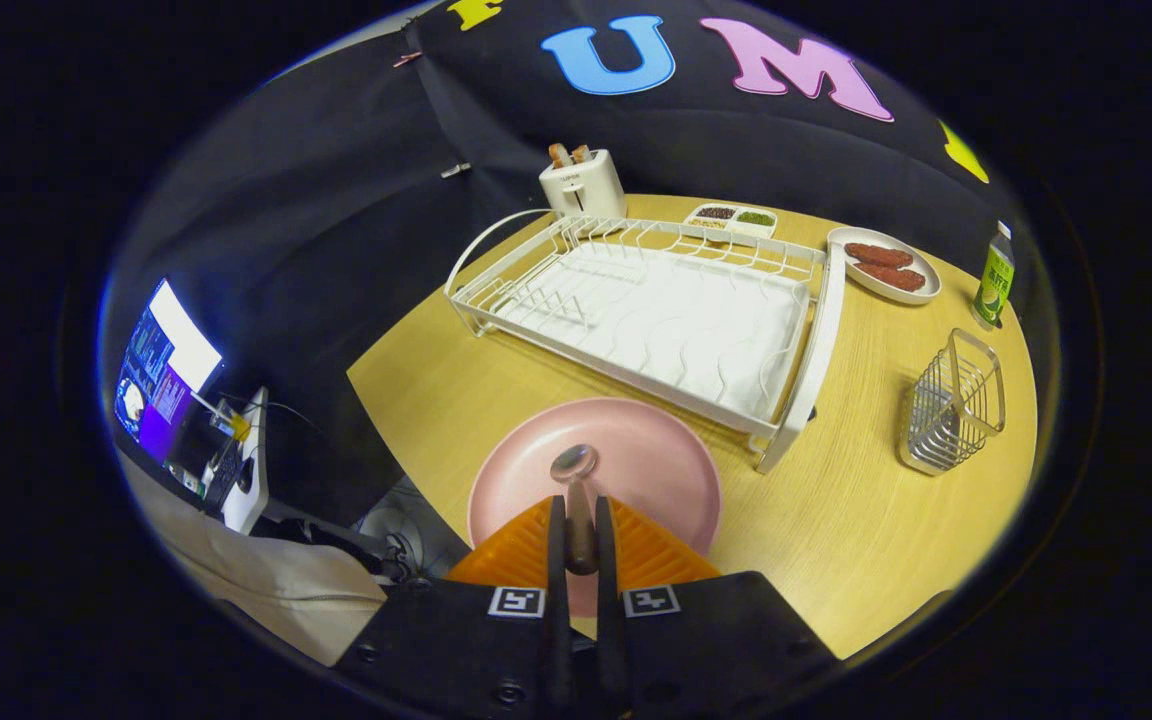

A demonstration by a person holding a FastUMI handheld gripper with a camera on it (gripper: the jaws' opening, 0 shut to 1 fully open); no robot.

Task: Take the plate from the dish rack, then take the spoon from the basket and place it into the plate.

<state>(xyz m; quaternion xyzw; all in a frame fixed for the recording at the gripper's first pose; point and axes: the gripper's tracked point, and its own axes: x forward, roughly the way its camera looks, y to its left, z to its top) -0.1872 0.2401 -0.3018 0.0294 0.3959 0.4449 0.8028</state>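
So the gripper (580,535) has its fingers pinched nearly together on the handle of a small shiny metal spoon (574,480), bowl pointing to 12 o'clock over the round pink plate (656,470). The plate sits on the light wooden table (866,520), with the white wire dish rack (656,310) just past it and the wire basket (951,405) out at 2 o'clock.

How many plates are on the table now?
2. The pink plate lies just ahead of the gripper, which holds the spoon over it; a white plate with food lies beyond the dish rack.
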